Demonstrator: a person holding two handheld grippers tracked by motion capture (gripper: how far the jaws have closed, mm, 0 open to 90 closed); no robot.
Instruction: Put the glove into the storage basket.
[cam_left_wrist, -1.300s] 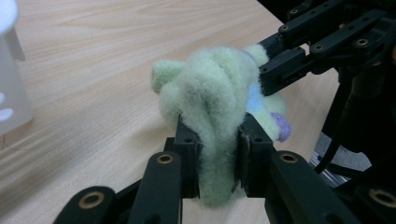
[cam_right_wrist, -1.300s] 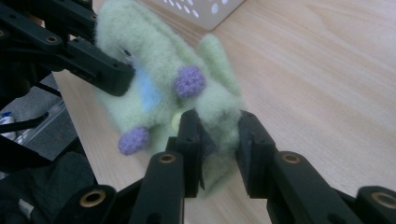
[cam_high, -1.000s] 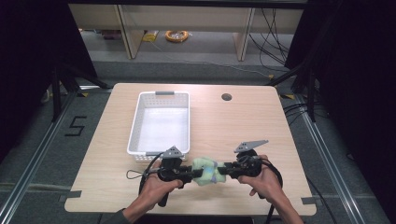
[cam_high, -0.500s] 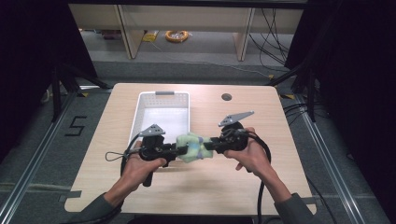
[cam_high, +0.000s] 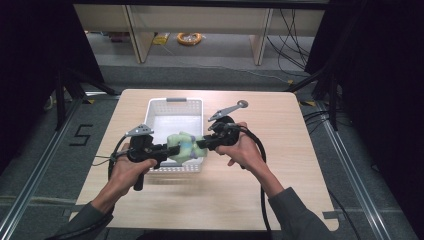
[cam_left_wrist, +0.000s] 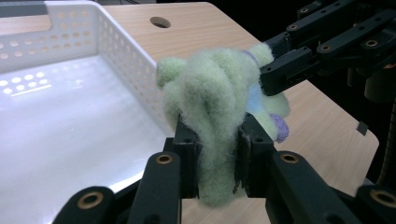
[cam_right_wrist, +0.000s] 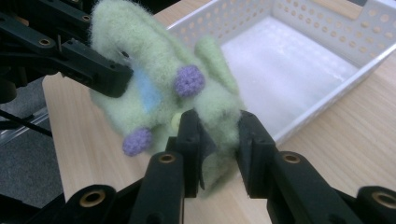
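Observation:
A fuzzy pale-green plush toy with purple knobs and a light blue patch hangs in the air over the near right corner of the white perforated basket. My left gripper is shut on its left side, and in the left gripper view the toy is squeezed between the pads. My right gripper is shut on the other side; in the right gripper view its pads pinch a fold of the toy. The basket holds nothing.
The light wooden table has a round hole near its far edge. Black frame posts and cables stand around the table, with shelving on the floor beyond it. Bare tabletop lies to the right of the basket.
Both grippers, with the toy held between them, have risen and moved away from the near edge of the table, from in front of the basket to above its near right corner.

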